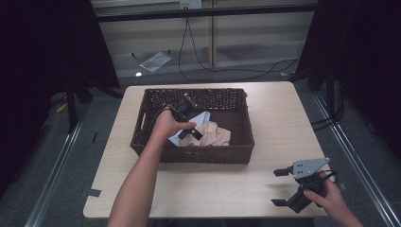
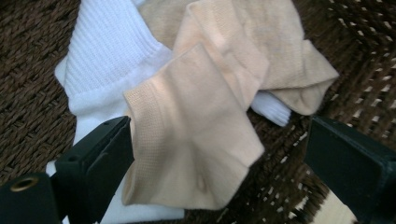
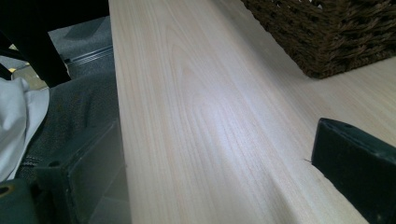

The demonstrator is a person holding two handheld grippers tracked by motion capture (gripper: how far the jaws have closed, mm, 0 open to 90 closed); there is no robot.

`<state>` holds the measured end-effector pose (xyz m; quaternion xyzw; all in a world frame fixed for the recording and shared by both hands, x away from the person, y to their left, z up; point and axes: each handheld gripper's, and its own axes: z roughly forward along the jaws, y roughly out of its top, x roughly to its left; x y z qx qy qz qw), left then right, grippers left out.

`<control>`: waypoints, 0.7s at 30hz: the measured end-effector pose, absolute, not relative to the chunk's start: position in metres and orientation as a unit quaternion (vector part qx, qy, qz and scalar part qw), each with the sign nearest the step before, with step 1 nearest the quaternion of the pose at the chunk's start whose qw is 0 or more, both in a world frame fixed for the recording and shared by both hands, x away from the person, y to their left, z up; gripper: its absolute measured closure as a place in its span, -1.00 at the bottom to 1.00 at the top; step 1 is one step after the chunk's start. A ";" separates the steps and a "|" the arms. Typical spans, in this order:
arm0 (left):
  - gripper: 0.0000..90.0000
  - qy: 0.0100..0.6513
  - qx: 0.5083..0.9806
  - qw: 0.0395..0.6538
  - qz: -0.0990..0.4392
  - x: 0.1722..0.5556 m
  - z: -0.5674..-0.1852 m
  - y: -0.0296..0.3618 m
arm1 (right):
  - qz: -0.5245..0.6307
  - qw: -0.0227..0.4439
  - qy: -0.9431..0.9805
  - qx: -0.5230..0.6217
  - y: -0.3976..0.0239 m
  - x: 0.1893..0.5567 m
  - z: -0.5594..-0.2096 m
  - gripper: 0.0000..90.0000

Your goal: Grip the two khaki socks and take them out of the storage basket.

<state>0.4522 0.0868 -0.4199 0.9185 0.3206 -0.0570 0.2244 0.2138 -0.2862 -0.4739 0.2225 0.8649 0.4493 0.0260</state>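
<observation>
light wood worktop (image 1: 265, 123), rounded corners, grey floor around it. dark brown woven basket (image 1: 236, 153) sitting left of centre on worktop, long side toward person.

left hand-held gripper (image 1: 189, 124) reaching down into basket, held by left hand (image 1: 166, 124), cable looping off behind it. jaws wide apart, nothing clamped; in left gripper view the two black jaws straddle a beige sock (image 2: 196, 135), left jaw right at the sock's cuff edge, right jaw apart from it over bare wicker.

beige sock lying crumpled on basket floor, overlapping a white ribbed sock (image 2: 109, 60) beneath it; small white end poking out from under beige fabric at right. contact between left jaw and sock: cannot tell for certain.

right hand-held gripper (image 1: 282, 187) at near right corner of worktop, held by right hand (image 1: 331, 195), grey three-cornered plate on top. jaws spread open, empty, pointing left along worktop. right gripper view: bare wood grain between jaws, basket corner at upper right, well apart.

clear bag-like item (image 1: 155, 60) on floor beyond worktop, black cables trailing nearby.
</observation>
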 end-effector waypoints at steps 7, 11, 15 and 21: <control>-0.82 0.318 0.921 0.221 -0.036 0.456 -0.431 0.083 | 0.450 0.026 0.865 0.221 -0.286 0.214 -0.474 -0.97; -0.75 0.323 0.921 0.214 -0.034 0.458 -0.438 0.082 | 0.450 0.026 0.865 0.221 -0.286 0.214 -0.474 -0.97; -0.52 0.337 0.917 0.213 -0.029 0.459 -0.442 0.081 | 0.451 0.026 0.864 0.220 -0.286 0.214 -0.474 -0.97; 0.27 0.319 0.926 0.202 -0.020 0.459 -0.443 0.082 | 0.453 0.026 0.863 0.223 -0.287 0.213 -0.473 -0.97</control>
